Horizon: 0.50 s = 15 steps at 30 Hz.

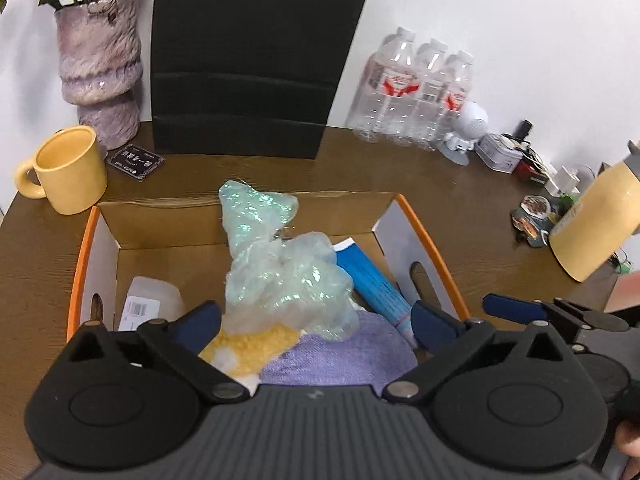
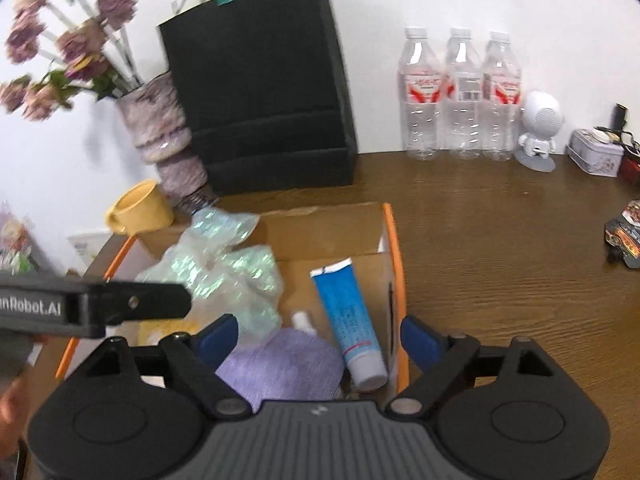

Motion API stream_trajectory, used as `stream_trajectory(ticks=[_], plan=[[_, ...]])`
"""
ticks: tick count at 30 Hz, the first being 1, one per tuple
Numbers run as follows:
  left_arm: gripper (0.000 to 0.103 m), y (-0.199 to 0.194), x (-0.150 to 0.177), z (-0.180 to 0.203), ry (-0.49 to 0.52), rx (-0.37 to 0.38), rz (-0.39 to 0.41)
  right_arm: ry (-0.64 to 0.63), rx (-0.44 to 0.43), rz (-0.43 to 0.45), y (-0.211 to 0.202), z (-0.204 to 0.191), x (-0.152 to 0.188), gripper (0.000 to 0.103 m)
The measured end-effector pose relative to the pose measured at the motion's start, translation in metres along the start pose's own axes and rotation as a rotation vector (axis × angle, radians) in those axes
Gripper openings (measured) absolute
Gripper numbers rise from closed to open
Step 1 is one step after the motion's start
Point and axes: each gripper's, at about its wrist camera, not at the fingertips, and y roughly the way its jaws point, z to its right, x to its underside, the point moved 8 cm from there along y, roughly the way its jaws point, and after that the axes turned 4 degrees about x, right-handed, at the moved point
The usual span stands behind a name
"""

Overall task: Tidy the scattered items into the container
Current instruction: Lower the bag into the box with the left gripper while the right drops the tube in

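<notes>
An open cardboard box with orange edges (image 1: 420, 228) (image 2: 394, 240) sits on the brown table. It holds a shiny crumpled plastic bag (image 1: 276, 264) (image 2: 224, 264), a blue tube (image 1: 376, 284) (image 2: 348, 312), a purple cloth (image 1: 340, 356) (image 2: 284, 364), a yellow fluffy item (image 1: 252, 348) and a white labelled container (image 1: 144, 304). A small white bottle (image 2: 302, 320) shows beside the tube. My left gripper (image 1: 316, 320) is open above the box, over the bag and cloth. My right gripper (image 2: 320, 336) is open above the box's near right part, empty.
A yellow mug (image 1: 68, 172) (image 2: 140, 208), a vase with flowers (image 1: 100, 68) (image 2: 160, 128) and a black paper bag (image 1: 248, 56) (image 2: 260, 88) stand behind the box. Water bottles (image 1: 416, 92) (image 2: 460, 92), a white robot figure (image 2: 538, 132), a tin (image 2: 596, 152) and snack packets (image 1: 532, 220) (image 2: 624, 236) lie to the right.
</notes>
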Motion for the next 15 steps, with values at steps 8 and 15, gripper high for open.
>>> stream_trajectory(ticks=[8,15], plan=[[0.103,-0.032,0.022,-0.010,0.034,-0.154,0.006,-0.018,0.005,-0.065,-0.016,-0.003,0.012,0.088],[0.103,-0.057,0.054,-0.030,-0.022,-0.171,0.007,-0.049,0.021,-0.113,-0.030,-0.014,0.035,0.089]])
